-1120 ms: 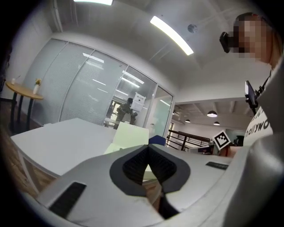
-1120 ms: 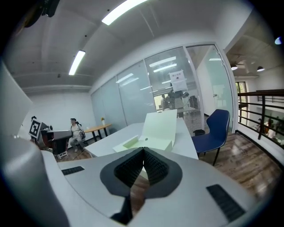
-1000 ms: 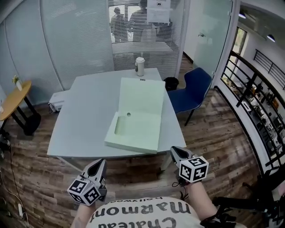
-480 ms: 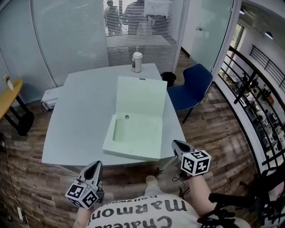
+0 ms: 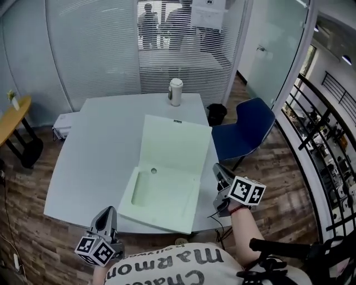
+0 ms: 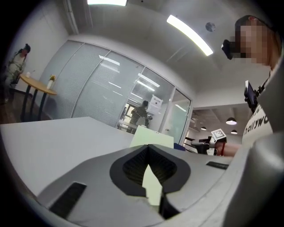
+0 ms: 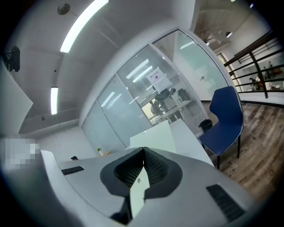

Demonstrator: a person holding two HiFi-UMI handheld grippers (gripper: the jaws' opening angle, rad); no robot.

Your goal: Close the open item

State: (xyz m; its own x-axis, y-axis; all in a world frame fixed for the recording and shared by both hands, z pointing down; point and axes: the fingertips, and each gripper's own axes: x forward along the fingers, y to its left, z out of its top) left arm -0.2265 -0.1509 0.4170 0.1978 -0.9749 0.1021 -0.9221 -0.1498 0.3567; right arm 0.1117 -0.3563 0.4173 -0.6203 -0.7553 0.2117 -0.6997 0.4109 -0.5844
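Nearest the camera, a shirt [image 5: 167, 267] is seen with print reading upside down and only partly legible ("Chate", "Marmo"). The left gripper [image 5: 106, 212] is held low at the near edge of the surface [image 5: 94, 150], short of the near left corner of the box. Its jaws are pressed together with nothing between them; only pale green cardboard is glimpsed past them in the left gripper view [image 6: 148, 146]. The right gripper [image 5: 218, 169] is held just beside the right side of the box, apart from it, at the right edge of the surface. Its jaws are likewise closed on nothing [image 7: 143, 149].

The pale green box [image 5: 161, 197] is set open on the near right part of the grey surface, its tray close to the near edge. The lid [image 5: 175, 146] is raised from the far side of the tray and tilted back. A small round mark [image 5: 153, 170] is seen inside the tray, and a small dark tag [image 5: 177, 121] at the top edge of the lid. The left half of the surface is left bare.

At the far edge a lidded cup [image 5: 176, 92] is stood. A blue chair [image 5: 245, 133] and a black bin [image 5: 217, 113] are placed off the right side on wood flooring [image 5: 278, 172], with a black railing [image 5: 322, 128] beyond. A yellow table [image 5: 11, 119] is seen at far left. Glass walls with blinds [image 5: 100, 44] close the room; a posted sheet [image 5: 208, 14] is too small to be read.
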